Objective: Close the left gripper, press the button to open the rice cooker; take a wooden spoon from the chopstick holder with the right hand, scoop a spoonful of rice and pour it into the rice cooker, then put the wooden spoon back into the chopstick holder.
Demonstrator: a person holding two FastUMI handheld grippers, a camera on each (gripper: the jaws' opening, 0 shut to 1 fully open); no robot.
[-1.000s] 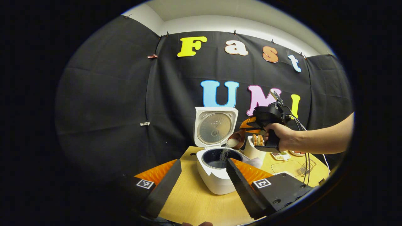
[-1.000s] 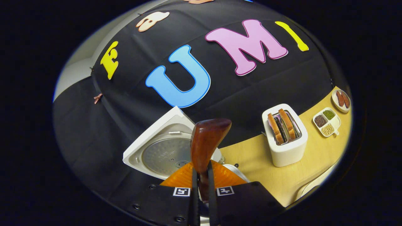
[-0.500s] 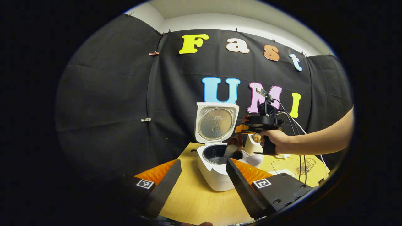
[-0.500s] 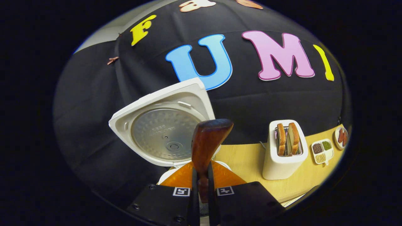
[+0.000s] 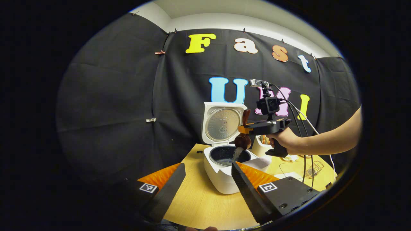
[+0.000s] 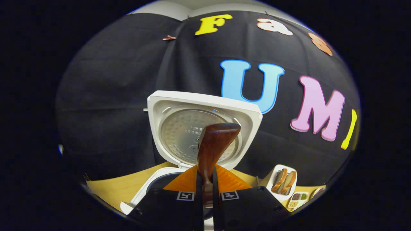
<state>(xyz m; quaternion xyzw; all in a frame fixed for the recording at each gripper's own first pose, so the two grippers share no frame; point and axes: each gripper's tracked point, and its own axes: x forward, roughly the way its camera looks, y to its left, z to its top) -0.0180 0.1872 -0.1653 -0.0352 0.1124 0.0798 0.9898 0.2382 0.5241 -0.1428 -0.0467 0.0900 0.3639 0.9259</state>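
Note:
The white rice cooker (image 5: 224,176) stands on the wooden table with its lid (image 5: 223,123) up and its dark pot (image 5: 229,155) uncovered. A hand holds my right gripper (image 5: 245,129) above the pot's right rim, shut on the brown wooden spoon (image 5: 243,140). The spoon's bowl hangs down and a thin trickle of rice (image 5: 236,154) falls into the pot. In the right gripper view the spoon (image 6: 214,146) rises from my shut right gripper (image 6: 205,181) in front of the lid (image 6: 192,125). My left gripper (image 5: 208,165) hovers open before the cooker, holding nothing.
A white toaster (image 6: 282,181) with bread slices stands right of the cooker, a sectioned dish of beans (image 6: 297,200) beyond it. A wire rack (image 5: 313,168) sits at the table's right end. The person's forearm (image 5: 327,141) reaches in from the right.
The right gripper has rolled level and risen slightly, turning the spoon bowl-down. The rice stream has thinned to a trickle. The left gripper has barely moved.

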